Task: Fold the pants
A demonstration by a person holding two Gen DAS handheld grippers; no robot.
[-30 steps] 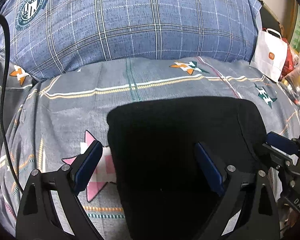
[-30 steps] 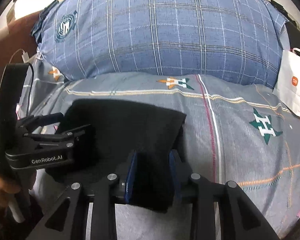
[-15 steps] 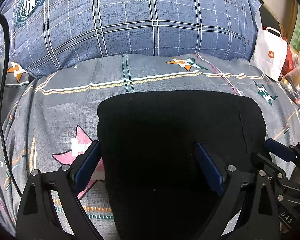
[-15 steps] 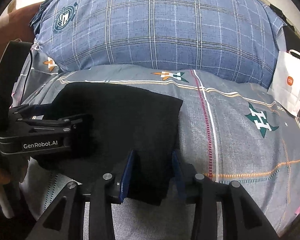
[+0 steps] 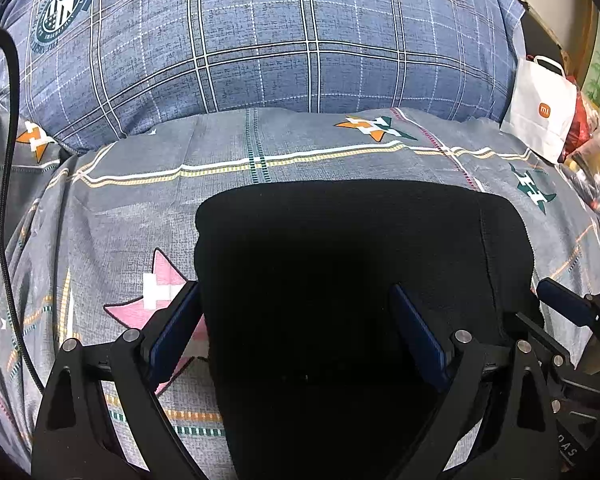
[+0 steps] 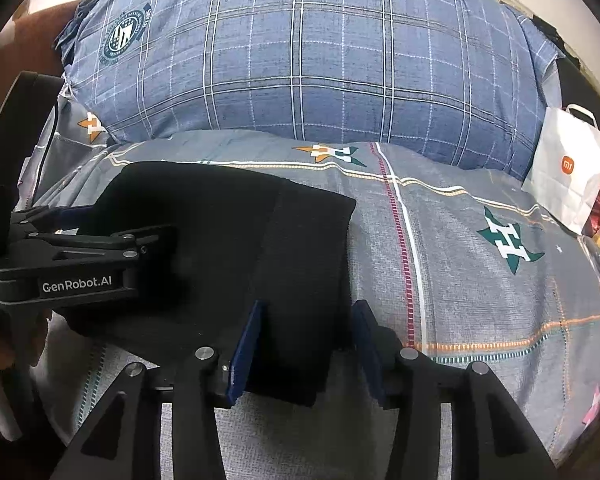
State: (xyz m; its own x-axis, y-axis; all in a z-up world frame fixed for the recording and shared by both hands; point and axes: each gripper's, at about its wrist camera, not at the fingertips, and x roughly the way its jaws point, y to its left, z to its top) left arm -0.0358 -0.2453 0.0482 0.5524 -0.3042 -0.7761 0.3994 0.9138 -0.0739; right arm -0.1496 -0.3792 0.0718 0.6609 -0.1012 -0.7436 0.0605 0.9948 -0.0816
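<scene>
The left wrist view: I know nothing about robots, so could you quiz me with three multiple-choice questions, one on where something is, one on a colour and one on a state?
1. Where does the white paper bag with the orange logo stand?
A. On the black folded pants
B. Beside the end of the blue checked pillow
C. Between the fingers

2. What colour is the star print on the grey bedsheet next to the left gripper?
A. Yellow
B. Purple
C. Pink

3. How do the left gripper's fingers stand?
A. Spread wide apart
B. Pressed shut on a cable
C. Out of view

Answers: B, the bag sits at the pillow's far end, off the black folded pants; C, the star by the finger is pink and white; A, a broad stretch of pants shows between the two blue pads.
</scene>
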